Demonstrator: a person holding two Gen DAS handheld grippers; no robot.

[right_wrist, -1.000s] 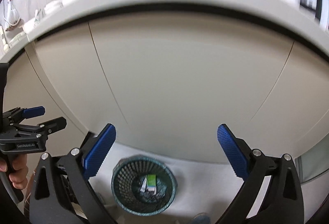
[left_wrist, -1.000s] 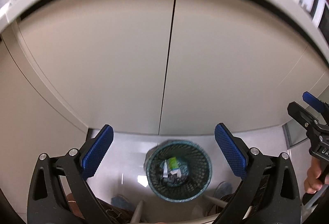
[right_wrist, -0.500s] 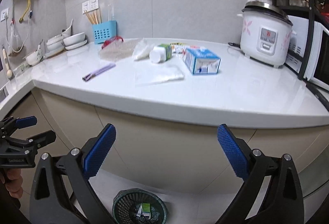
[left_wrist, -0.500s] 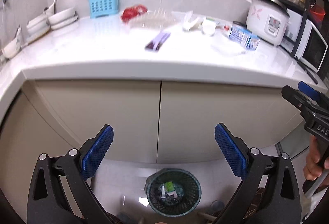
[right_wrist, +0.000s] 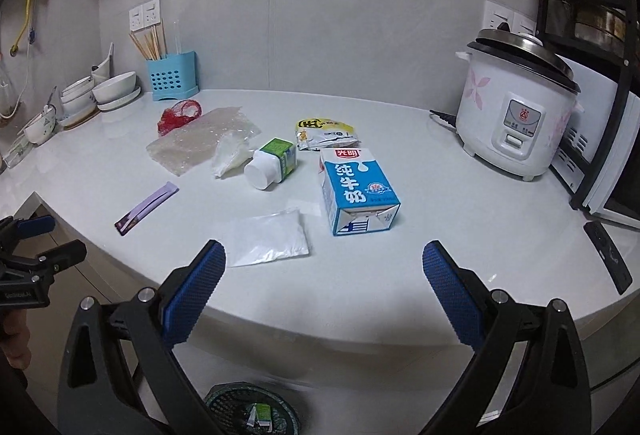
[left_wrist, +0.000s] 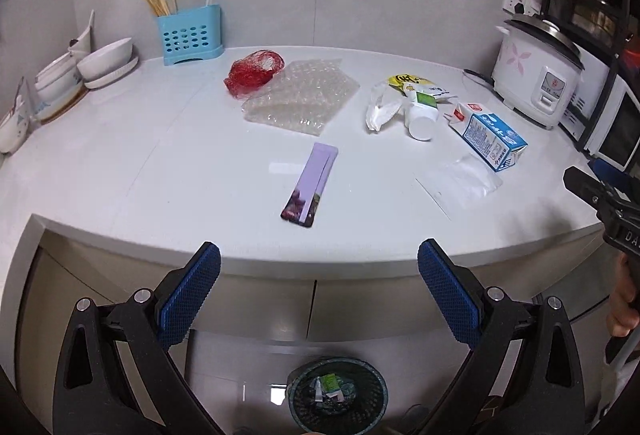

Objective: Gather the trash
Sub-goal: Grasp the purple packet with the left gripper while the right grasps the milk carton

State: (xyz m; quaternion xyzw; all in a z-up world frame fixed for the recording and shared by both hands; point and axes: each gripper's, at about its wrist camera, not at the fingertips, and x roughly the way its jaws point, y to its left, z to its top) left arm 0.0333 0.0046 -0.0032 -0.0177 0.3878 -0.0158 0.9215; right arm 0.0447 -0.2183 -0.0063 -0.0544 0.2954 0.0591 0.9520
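Several pieces of trash on the white counter [right_wrist: 440, 227], all probably light; both grippers released and empty, left gripper [left_wrist: 318, 293] and right gripper [right_wrist: 324, 293] hanging off the front edge, jaws spread wide.

Nearest the front edge: purple sachet [left_wrist: 310, 184], flat and thin, likely slippery, best pinched across its narrow width at the end closest to the edge; clear plastic bag [right_wrist: 270, 240] just behind the front edge, limp and flat, hard to get under, better gathered at a corner.

Further toward mid-counter: milk carton [right_wrist: 358, 191] lying on its side, stiff walls, probably empty, good for a grip across the two broad faces; white bottle [right_wrist: 272, 165] also on its side, rounded, apt to roll, so a grip across the body; crumpled white wrapper [right_wrist: 228, 155] touching it; yellow packet [right_wrist: 324, 133] behind.

Toward the back: bubble wrap [left_wrist: 300, 97], soft and springy; red net [left_wrist: 254, 72] at its far corner, snaggy.

Below the front edge, on the floor: mesh bin [left_wrist: 338, 393], already holding scraps.
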